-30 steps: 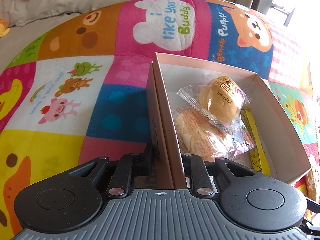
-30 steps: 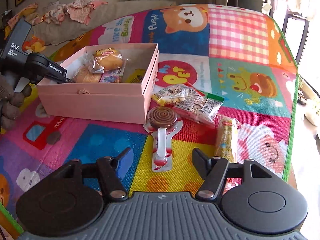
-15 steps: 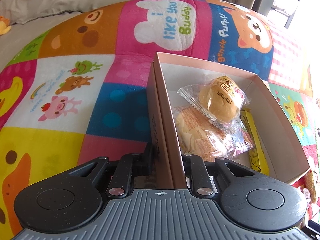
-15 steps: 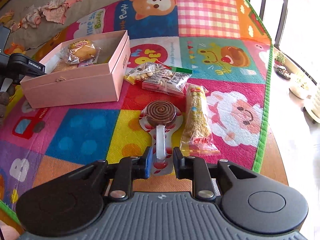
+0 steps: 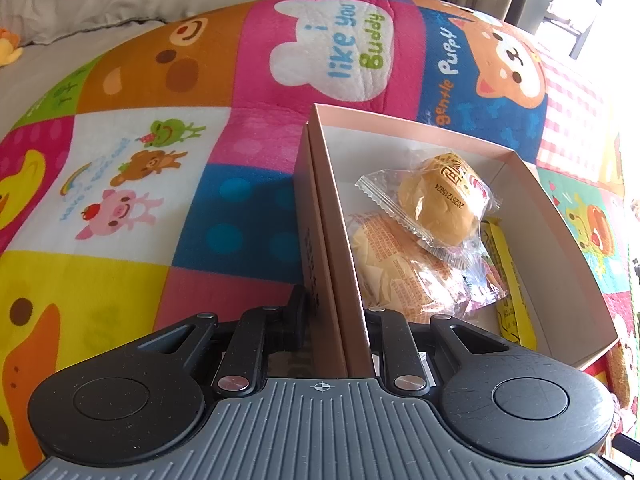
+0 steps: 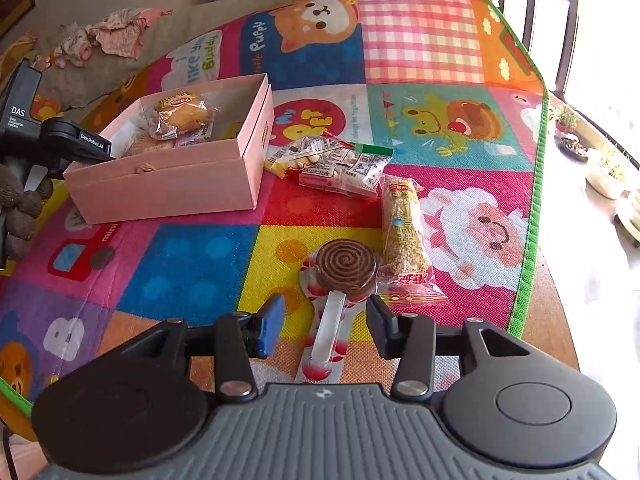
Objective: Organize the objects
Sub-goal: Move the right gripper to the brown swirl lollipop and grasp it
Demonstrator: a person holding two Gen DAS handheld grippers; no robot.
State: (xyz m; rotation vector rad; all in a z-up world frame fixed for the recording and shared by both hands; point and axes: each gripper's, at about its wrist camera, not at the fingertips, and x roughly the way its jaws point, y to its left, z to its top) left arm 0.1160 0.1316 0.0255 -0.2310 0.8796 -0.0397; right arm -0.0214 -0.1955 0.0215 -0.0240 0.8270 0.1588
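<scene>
R gripper (image 6: 325, 326) jaws reopening round lollipop (image 6: 346, 270), unheld; L gripper (image 5: 335, 312) clamps box wall (image 5: 336, 248)

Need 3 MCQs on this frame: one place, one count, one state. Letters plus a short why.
1. Where does the brown spiral lollipop lie?
A. inside the pink cardboard box
B. on the colourful cartoon mat, ahead of the right claw
C. on the beige sofa

2. How many wrapped snacks lie loose on the mat outside the box?
A. one
B. two
C. four

3. What is the left claw doing?
A. clamped on the box's near wall
B. hanging open over the mat
C. holding a bun

Answers:
1 B: it rests on the colourful cartoon mat, its stick between the opening right claw.
2 C: lollipop, yellow grain bar and two clear cracker packets.
3 A: its fingers pinch the pink cardboard box wall.
</scene>
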